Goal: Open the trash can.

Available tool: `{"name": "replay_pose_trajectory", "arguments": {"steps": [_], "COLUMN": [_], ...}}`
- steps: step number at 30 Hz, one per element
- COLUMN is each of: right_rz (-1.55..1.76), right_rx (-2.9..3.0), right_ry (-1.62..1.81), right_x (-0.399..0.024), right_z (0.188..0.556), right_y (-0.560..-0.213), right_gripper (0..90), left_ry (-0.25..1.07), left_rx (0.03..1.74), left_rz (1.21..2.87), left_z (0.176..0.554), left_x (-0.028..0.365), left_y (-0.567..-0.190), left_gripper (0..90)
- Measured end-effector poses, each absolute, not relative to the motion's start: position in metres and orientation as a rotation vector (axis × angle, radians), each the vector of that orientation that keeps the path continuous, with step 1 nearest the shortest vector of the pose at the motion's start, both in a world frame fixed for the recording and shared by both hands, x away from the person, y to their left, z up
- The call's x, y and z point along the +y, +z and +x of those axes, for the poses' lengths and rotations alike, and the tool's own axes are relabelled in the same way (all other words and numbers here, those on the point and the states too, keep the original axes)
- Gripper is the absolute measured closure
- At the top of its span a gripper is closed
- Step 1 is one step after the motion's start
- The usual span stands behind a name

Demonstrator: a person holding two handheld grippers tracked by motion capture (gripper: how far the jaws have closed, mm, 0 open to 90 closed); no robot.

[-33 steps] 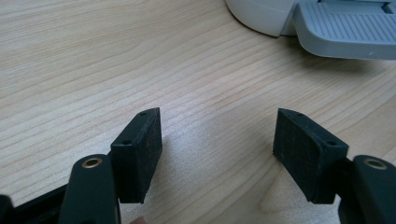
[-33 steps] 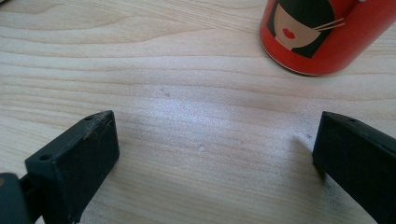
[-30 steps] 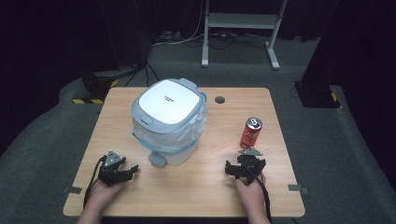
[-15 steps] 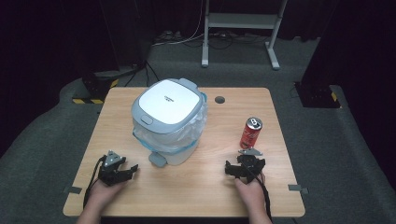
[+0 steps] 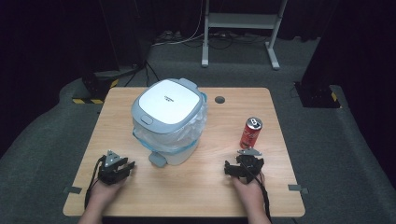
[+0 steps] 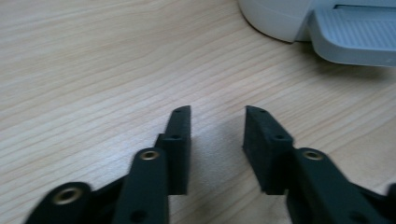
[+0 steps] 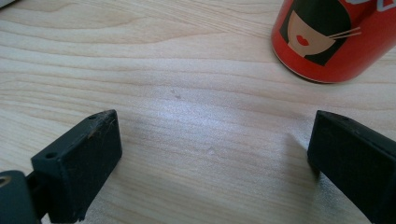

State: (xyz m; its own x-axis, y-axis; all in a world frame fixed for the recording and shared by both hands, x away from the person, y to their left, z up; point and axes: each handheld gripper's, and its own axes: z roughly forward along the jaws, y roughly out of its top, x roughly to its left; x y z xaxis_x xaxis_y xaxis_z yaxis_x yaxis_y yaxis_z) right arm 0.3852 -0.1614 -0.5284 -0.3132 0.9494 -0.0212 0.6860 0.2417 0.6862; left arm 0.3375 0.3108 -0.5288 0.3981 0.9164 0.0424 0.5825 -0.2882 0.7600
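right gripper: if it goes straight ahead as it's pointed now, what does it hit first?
Most likely the red can. The right gripper has open jaws with bare table between them; the can stands just ahead, offset toward one jaw, so a glancing hit or near miss is possible.

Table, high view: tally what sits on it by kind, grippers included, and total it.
Pedal bin, white with a bag liner: 1
Red drink can: 1
Grippers: 2, the left gripper and the right gripper, both with nothing between the jaws
Total: 4
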Motion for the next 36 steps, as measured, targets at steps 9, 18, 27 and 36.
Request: {"name": "replay_pose_trajectory", "arguments": {"steps": [9, 18, 27, 36], "right_rz": [1.48, 1.467, 1.457, 1.458], "right_rx": [2.09, 2.089, 2.093, 2.093], "right_ry": [0.835, 0.839, 0.85, 0.85], "right_x": [-0.161, -0.161, -0.16, -0.16], "right_z": [0.381, 0.379, 0.378, 0.378], "right_y": [-0.528, -0.528, -0.527, -0.527], "right_gripper": [8.6, 11.3, 13.9, 14.3], "left_ry": [0.645, 0.542, 0.617, 0.563], "left_rx": [1.218, 1.17, 1.171, 1.12], "left_rz": [1.916, 1.865, 1.919, 1.916], "left_z": [0.334, 0.338, 0.353, 0.347], "left_x": [0.302, 0.285, 0.264, 0.259], "left_y": [-0.519, -0.519, -0.521, -0.519], "left_gripper": [83.4, 76.8, 76.8, 77.2]}}
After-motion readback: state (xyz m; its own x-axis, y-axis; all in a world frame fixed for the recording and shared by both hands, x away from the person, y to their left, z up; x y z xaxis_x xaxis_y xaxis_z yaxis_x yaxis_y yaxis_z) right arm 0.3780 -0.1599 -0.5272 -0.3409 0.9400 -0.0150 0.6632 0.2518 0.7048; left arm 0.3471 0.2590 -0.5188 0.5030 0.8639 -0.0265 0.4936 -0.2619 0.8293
